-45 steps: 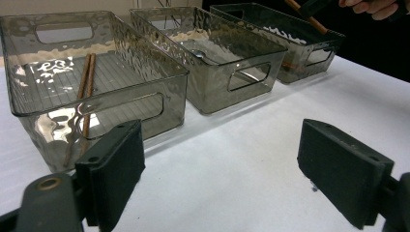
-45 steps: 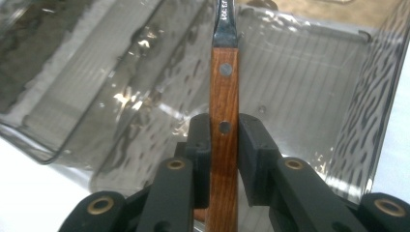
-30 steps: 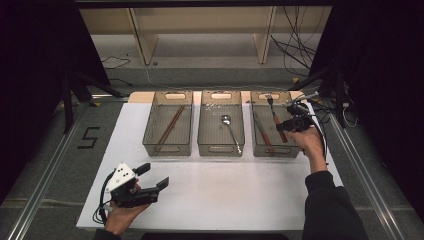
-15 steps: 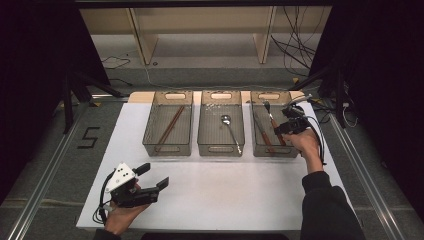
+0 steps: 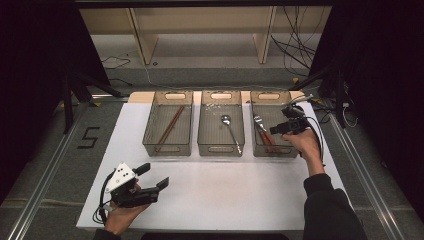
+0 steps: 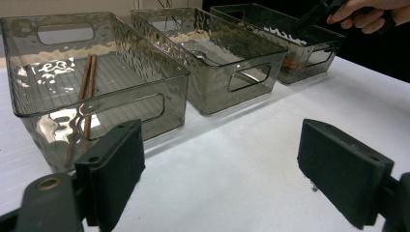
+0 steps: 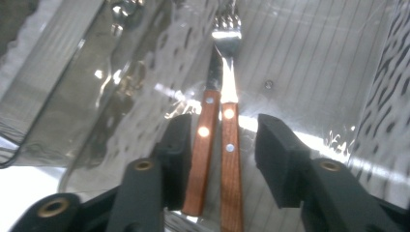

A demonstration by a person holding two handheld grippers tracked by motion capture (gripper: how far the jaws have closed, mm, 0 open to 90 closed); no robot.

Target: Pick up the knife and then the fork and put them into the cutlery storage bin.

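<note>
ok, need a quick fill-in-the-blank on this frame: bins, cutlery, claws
1. The table holds ___ clear bins in a row.
2. The middle bin contains a ___.
3. The chopsticks lie in the ___ bin.
4. The right claw, jaws apart, straddles two forks with ___ handles.

Missing words: three; spoon; left; wooden

Glossy metal forks (image 7: 223, 72) with smooth wooden handles, rippled clear plastic bin (image 5: 278, 150), matt white table (image 5: 240, 190)

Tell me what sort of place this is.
Probably a lab set-up for recording cutlery sorting, not a kitchen: a white table with three clear bins in a row, loose cables on the floor behind, and a taped number 5 beside it.
</note>
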